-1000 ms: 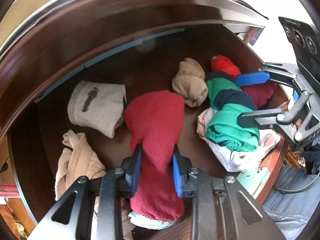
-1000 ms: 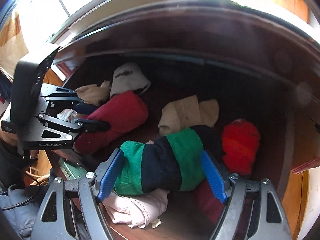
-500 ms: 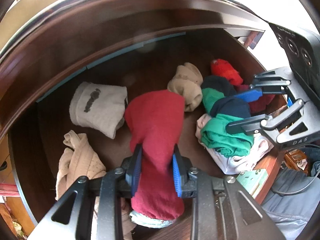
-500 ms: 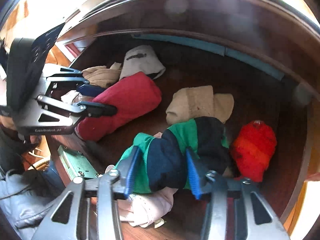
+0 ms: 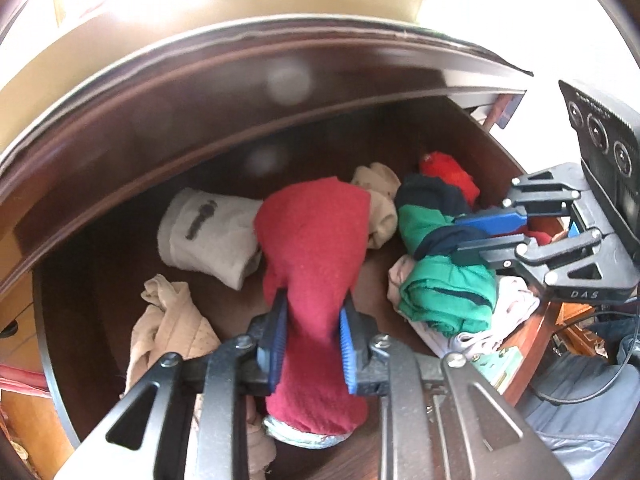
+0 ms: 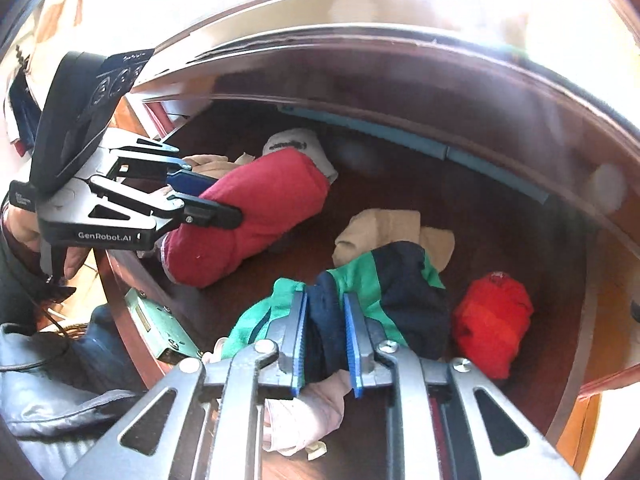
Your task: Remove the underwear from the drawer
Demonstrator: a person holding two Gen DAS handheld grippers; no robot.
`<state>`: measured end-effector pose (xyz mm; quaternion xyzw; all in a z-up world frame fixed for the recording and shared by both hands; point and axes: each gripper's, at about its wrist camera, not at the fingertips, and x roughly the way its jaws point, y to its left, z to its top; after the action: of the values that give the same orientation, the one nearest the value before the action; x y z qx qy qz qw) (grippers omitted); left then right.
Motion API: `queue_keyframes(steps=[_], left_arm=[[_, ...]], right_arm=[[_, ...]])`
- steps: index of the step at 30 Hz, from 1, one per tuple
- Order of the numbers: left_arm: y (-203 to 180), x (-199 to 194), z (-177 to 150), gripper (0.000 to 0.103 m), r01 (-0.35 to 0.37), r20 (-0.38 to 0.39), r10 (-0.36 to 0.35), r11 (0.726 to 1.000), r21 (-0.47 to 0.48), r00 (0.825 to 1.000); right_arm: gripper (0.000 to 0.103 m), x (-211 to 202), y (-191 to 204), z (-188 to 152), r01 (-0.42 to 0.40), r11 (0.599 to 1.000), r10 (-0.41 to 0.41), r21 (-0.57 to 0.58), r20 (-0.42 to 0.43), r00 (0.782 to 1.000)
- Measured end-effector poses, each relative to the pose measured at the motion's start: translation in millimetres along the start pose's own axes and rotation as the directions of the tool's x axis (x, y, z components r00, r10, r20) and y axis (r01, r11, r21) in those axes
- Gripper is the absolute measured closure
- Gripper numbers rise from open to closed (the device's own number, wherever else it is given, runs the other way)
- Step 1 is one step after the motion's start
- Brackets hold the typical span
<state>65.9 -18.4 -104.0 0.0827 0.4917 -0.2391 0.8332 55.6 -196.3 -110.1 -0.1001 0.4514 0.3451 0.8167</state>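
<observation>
The dark wooden drawer (image 5: 120, 216) stands open with rolled underwear inside. My left gripper (image 5: 311, 344) is shut on a dark red roll (image 5: 316, 240) and holds it up; it also shows in the right wrist view (image 6: 256, 208) with the left gripper (image 6: 208, 200) at the left. My right gripper (image 6: 326, 344) is shut on a green and navy striped roll (image 6: 384, 280), raised over the drawer's front right; it shows in the left wrist view (image 5: 444, 248) with the right gripper (image 5: 484, 232).
A white roll with a grey print (image 5: 208, 236), a beige crumpled piece (image 5: 168, 320), a tan roll (image 5: 380, 200), a bright red roll (image 6: 492, 320) and a pale pink piece (image 5: 512, 312) lie in the drawer. A metal lock plate (image 6: 160, 332) sits on the front edge.
My right gripper closed from wide open onto the striped roll and lifted it. Both grippers have drawn up and back, with the red roll staying gripped.
</observation>
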Motion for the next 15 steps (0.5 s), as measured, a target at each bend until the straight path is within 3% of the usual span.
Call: queue_keyframes(steps=[8, 13, 15], left_arm=[[4.9, -9.3, -4.4, 0.082, 0.003, 0.024, -0.003, 1.000, -0.017, 1.000], [5.0, -11.2, -4.4, 0.082, -0.002, 0.037, 0.003, 0.999, -0.033, 0.999], [5.8, -12.9, -4.4, 0.082, -0.005, 0.041, 0.007, 0.999, -0.040, 0.999]], right_arm=[[0.088, -18.1, 8.8, -7.7, 0.004, 0.998, 0.002, -0.070, 0.088, 0.996], [0.088, -24.6, 20.6, -7.3, 0.050, 0.991, -0.033, -0.126, 0.131, 0.991], [0.089, -26.8, 27.2, -6.3, 0.104, 0.981, -0.082, -0.163, 0.138, 0.987]])
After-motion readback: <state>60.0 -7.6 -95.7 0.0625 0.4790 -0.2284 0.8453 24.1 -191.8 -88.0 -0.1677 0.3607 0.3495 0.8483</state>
